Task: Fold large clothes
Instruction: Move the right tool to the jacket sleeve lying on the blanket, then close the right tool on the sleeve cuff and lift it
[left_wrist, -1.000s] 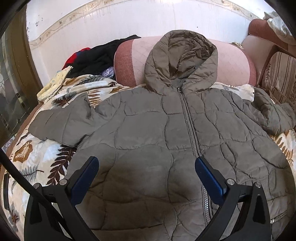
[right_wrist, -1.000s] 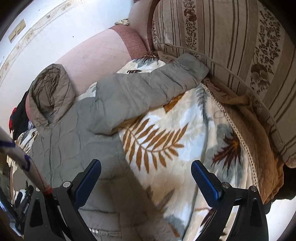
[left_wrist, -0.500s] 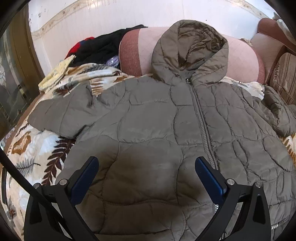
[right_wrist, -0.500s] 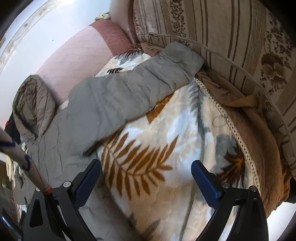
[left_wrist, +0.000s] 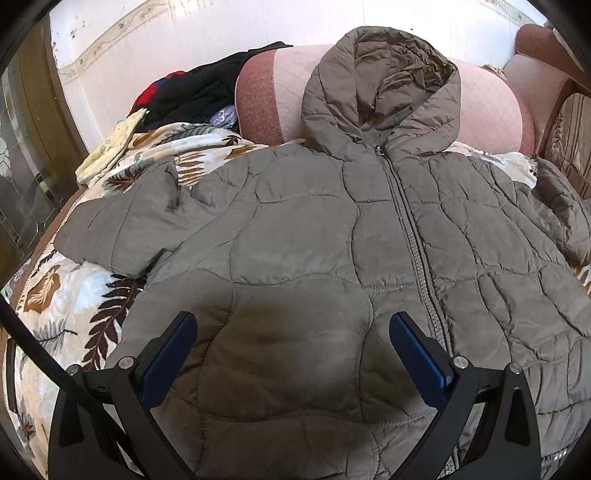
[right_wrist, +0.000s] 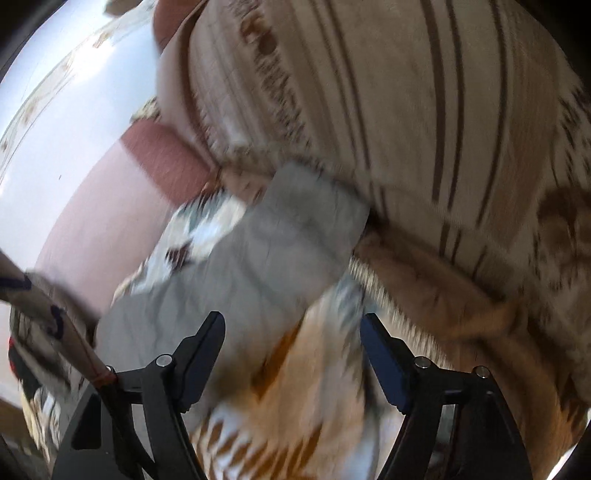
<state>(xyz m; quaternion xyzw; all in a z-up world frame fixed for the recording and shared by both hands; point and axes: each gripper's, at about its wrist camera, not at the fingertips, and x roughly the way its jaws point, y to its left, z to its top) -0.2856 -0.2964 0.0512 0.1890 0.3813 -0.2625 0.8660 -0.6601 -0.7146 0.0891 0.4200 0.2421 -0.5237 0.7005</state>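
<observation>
An olive-grey quilted hooded jacket (left_wrist: 332, 236) lies front up and zipped on a leaf-print blanket (left_wrist: 74, 302), hood against a pink bolster. In the left wrist view my left gripper (left_wrist: 291, 328) hovers open over the jacket's lower front, nothing between its fingers. The right wrist view is blurred by motion: the jacket's sleeve (right_wrist: 266, 258) stretches toward a striped cushion, its cuff at the cushion's foot. My right gripper (right_wrist: 291, 328) is above the sleeve's near edge and the blanket (right_wrist: 295, 406), jaws closing, pads pressing on nothing.
A pink bolster (left_wrist: 487, 107) runs along the back by the white wall. Dark and red clothes (left_wrist: 199, 92) are piled at the back left. A striped, flowered cushion (right_wrist: 406, 110) rises on the right. A brown fringed cloth (right_wrist: 461, 306) lies below it.
The right gripper swept toward the sleeve cuff and striped cushion, rolled, and its jaws narrowed. The left gripper crept slightly lower and closer over the jacket front, still open.
</observation>
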